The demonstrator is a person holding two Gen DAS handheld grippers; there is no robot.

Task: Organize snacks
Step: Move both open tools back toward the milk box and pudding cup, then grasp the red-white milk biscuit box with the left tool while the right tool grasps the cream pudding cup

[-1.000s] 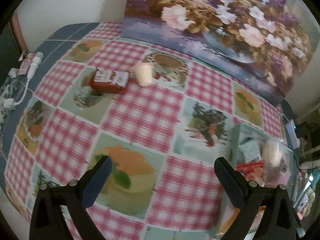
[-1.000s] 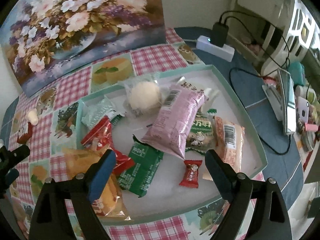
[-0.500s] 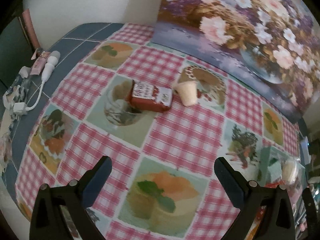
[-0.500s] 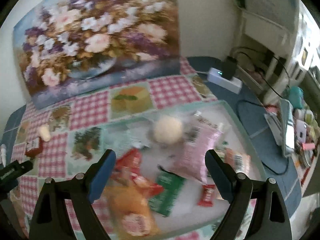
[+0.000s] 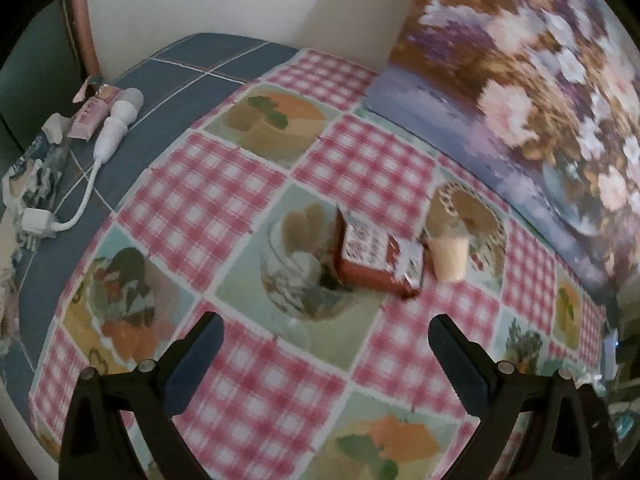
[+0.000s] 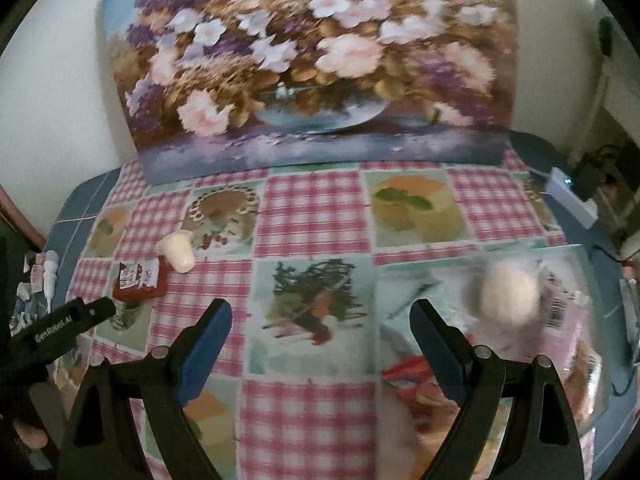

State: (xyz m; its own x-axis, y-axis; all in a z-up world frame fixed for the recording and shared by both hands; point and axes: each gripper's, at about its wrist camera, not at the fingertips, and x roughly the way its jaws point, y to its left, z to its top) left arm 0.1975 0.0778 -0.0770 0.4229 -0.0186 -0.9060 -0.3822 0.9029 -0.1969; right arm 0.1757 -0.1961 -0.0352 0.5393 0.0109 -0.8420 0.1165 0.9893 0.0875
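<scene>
A small red snack box (image 5: 378, 266) (image 6: 137, 281) lies on the checked tablecloth, with a cream jelly cup (image 5: 448, 258) (image 6: 177, 253) tipped over just to its right. My left gripper (image 5: 326, 344) hangs open and empty a little short of the box. In the right wrist view that same gripper (image 6: 68, 320) pokes in at the left edge. My right gripper (image 6: 322, 326) is open and empty over the cloth. To its right, blurred, the pale green tray (image 6: 412, 276) holds several snack packs, among them a round white bun (image 6: 510, 298).
A large flower painting (image 6: 316, 68) leans on the wall at the back of the table. A white charger and cable (image 5: 108, 128) and small packets lie at the far left edge. A white power strip (image 6: 570, 198) sits at the back right.
Both grippers have swung left: the tray has slid from the middle of the right wrist view to its right edge, and the red box and jelly cup have come closer before the left gripper.
</scene>
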